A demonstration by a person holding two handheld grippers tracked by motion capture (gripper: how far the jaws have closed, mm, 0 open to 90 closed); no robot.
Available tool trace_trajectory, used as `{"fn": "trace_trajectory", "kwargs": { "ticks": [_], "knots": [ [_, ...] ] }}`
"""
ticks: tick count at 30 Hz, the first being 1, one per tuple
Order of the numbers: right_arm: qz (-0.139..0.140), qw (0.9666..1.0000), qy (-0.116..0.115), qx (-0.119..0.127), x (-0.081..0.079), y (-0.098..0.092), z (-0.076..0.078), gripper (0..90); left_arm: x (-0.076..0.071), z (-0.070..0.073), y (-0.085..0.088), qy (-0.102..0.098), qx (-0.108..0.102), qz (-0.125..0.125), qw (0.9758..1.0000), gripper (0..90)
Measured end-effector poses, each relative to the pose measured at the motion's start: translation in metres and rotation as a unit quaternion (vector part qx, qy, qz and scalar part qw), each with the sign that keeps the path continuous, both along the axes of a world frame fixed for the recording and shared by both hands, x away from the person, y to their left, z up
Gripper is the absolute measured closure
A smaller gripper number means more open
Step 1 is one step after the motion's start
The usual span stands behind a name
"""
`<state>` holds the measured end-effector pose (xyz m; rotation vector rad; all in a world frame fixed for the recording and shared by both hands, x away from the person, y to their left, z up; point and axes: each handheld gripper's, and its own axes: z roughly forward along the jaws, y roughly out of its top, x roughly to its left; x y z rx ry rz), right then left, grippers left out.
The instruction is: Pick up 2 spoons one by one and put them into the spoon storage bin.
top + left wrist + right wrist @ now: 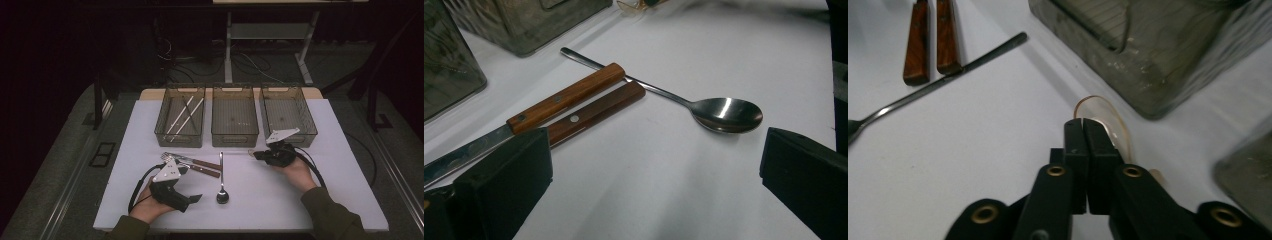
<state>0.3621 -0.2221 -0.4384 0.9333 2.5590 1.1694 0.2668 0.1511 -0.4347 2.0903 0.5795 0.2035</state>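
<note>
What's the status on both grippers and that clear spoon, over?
Left gripper open, empty. Right gripper shut on clear plastic spoon. Bins just ahead.

The clear plastic spoon [1108, 120] lies mostly hidden behind the right tool [1084, 127] (handle blurred); fork tines [165, 157] unclear.

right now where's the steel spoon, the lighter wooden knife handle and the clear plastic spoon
steel spoon [726, 114]: left gripper view, on its bowl
lighter wooden knife handle [566, 97]: left gripper view, mid-handle
clear plastic spoon [1100, 111]: right gripper view, on its bowl
</note>
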Motion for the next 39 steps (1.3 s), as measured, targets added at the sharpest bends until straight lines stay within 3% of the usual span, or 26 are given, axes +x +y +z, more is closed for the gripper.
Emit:
{"fn": "trace_trajectory", "kwargs": {
  "ticks": [6,10,17,21,26,29,39],
  "knots": [
    [-0.012,0.9999,-0.005,0.011,0.000,-0.026,0.014,71.7,0.000,0.000,0.000,0.001,-0.001,0.001,1.0000,0.0],
    [-0.016,0.9999,-0.002,-0.003,-0.001,-0.046,0.018,63.5,0.000,0.000,0.000,0.002,-0.001,0.001,1.0000,0.0],
    [-0.027,0.9992,0.005,-0.029,-0.001,-0.079,0.011,52.6,0.001,-0.001,0.000,0.002,0.001,0.001,1.0000,0.0],
    [-0.031,0.9991,0.005,-0.027,0.003,-0.086,0.005,46.2,0.001,-0.001,-0.001,0.003,0.003,0.000,1.0000,0.0],
    [-0.009,0.9993,0.020,-0.032,0.007,-0.077,-0.006,44.8,0.001,-0.001,-0.001,0.003,0.003,0.000,1.0000,0.0],
    [-0.003,0.9985,0.016,-0.052,0.007,-0.070,-0.011,45.7,0.001,-0.001,-0.001,0.003,0.003,0.000,1.0000,0.0],
    [0.004,0.9982,0.000,-0.060,0.005,-0.068,-0.012,58.4,0.001,-0.001,0.000,0.004,0.000,0.002,1.0000,0.0]
  ]
}}
